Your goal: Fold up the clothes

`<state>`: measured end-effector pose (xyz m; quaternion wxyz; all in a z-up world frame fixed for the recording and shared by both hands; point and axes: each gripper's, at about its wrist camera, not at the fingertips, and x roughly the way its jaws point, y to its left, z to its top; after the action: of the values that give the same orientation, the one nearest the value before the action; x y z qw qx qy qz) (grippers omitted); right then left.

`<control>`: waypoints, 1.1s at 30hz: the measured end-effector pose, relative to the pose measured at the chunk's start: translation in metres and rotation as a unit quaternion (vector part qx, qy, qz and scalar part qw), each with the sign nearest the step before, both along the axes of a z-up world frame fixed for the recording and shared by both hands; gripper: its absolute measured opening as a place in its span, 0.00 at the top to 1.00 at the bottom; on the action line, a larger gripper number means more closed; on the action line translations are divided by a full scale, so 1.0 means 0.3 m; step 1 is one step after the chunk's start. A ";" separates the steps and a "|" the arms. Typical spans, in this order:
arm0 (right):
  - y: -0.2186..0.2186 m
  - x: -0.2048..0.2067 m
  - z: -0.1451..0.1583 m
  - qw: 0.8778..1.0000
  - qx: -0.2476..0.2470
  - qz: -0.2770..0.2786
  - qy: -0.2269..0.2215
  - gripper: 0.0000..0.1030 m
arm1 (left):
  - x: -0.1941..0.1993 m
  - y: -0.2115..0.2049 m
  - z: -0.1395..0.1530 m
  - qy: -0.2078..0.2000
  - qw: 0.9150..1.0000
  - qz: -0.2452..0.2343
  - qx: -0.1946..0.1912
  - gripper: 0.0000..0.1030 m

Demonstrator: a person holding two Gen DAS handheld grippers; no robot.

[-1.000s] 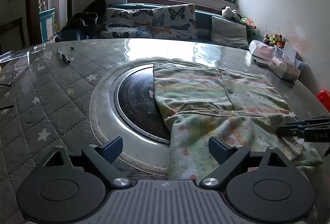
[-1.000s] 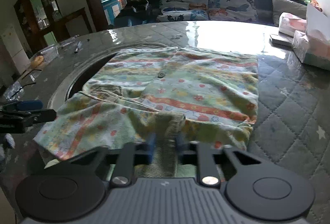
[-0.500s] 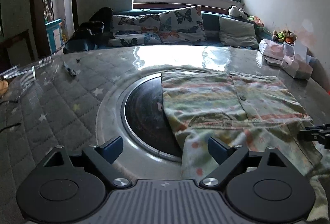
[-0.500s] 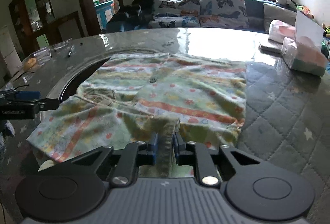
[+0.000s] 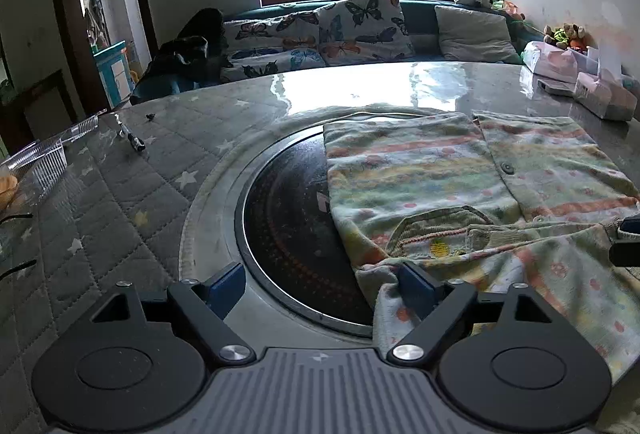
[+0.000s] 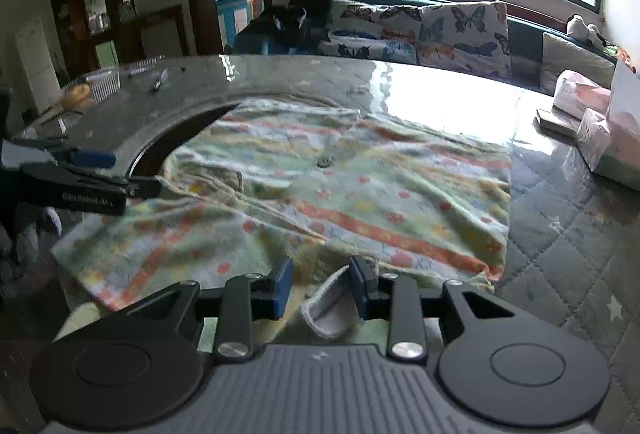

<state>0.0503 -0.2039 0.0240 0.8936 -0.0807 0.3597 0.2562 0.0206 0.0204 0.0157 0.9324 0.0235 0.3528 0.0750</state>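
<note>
A child's pastel printed garment [image 5: 460,174] with a button lies flat on the table, one sleeve folded across its near part. My left gripper [image 5: 320,286] is open at the garment's left edge, its right finger [image 5: 416,286] against a fold of cloth and the left finger over the metal ring. In the right wrist view the same garment [image 6: 360,186] fills the middle. My right gripper [image 6: 320,282] has its jaws opening. The ribbed sleeve cuff [image 6: 328,310] lies slack between them, leaning on the right finger. The left gripper [image 6: 80,186] shows at the left.
A quilted grey cover [image 5: 120,202] spreads over the table around a round dark inset [image 5: 288,226] that the garment partly overlaps. Tissue boxes [image 5: 604,102] stand at the far right. A pen [image 5: 130,138] and a clear plastic container [image 5: 40,162] lie at the left.
My right gripper's jaws have parted from the cuff they pinched, and the cuff has slumped. My left gripper has come closer to the garment's left edge, staying open.
</note>
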 end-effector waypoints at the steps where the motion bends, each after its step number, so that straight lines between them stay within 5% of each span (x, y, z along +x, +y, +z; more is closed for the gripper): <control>1: -0.003 -0.005 0.001 1.000 -0.005 -0.002 -0.003 0.70 | -0.002 0.000 0.001 -0.001 1.000 0.000 0.001 0.16; 11: -0.028 -0.090 0.048 1.000 -0.002 0.025 -0.018 0.65 | -0.089 -0.063 0.068 -0.025 0.999 -0.036 0.002 0.15; 19: -0.003 -0.136 0.005 0.998 -0.024 0.057 -0.002 0.59 | -0.145 -0.124 0.025 -0.002 0.997 -0.074 0.019 0.13; 33: -0.028 -0.156 0.009 0.998 -0.016 0.056 -0.001 0.57 | -0.235 0.006 0.017 -0.002 1.000 -0.001 -0.004 0.11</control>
<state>0.0035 -0.2123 0.0266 0.8767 -0.1152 0.3583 0.2994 -0.0498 0.0223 0.0207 0.9334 0.0196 0.3510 0.0725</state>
